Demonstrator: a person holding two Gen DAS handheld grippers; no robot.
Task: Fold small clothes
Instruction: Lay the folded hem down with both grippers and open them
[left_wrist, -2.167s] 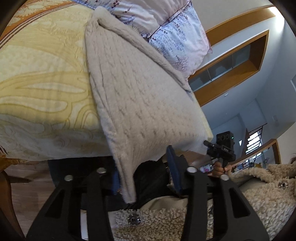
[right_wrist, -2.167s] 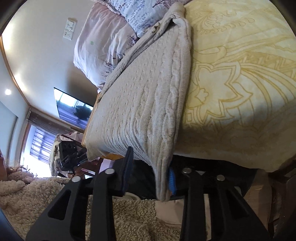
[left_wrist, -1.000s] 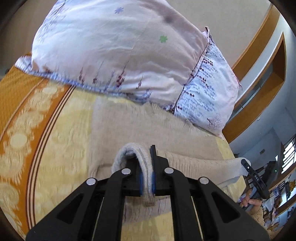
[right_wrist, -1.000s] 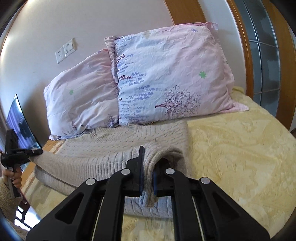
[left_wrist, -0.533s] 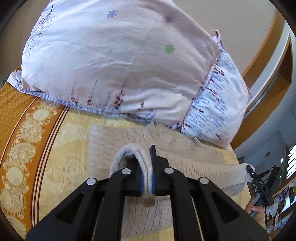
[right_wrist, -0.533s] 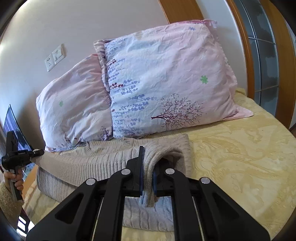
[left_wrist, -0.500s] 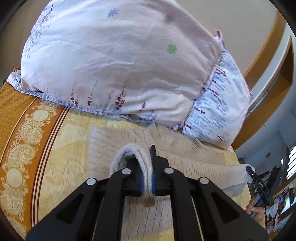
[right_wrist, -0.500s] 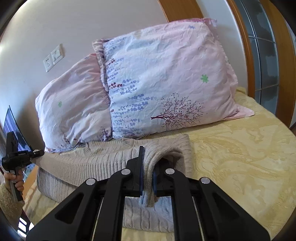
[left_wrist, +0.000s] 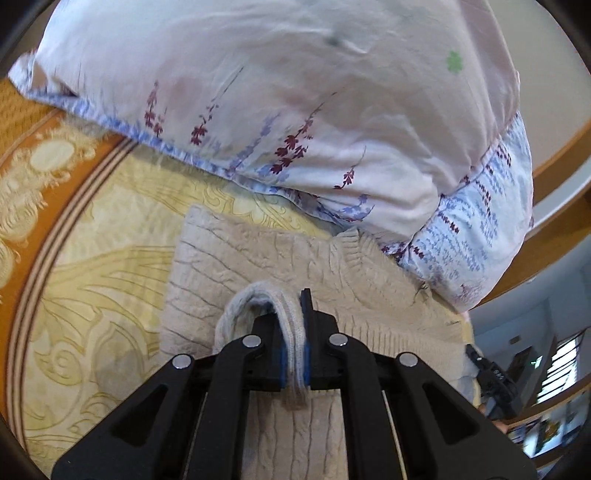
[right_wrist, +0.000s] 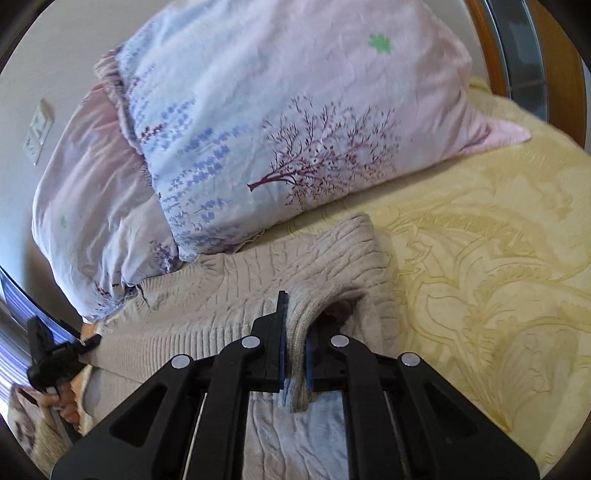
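Note:
A beige cable-knit sweater (left_wrist: 258, 258) lies on the yellow bedspread (left_wrist: 92, 277) in front of the pillows. My left gripper (left_wrist: 293, 347) is shut on one corner of its hem, which loops up between the jaws. My right gripper (right_wrist: 293, 354) is shut on the other hem corner. The sweater (right_wrist: 240, 288) is doubled over, the held hem edge stretched between the two grippers above the lower layer. The left gripper (right_wrist: 55, 354) shows at the left edge of the right wrist view.
Two floral pillows (right_wrist: 288, 122) lean against the wall just beyond the sweater. An orange patterned border (left_wrist: 26, 155) runs along the bedspread's left side. A wooden headboard frame (right_wrist: 576, 74) stands at the right.
Both grippers have carried the hem farther toward the pillows and lower over the bed. The pillows look larger and nearer. Both grips hold.

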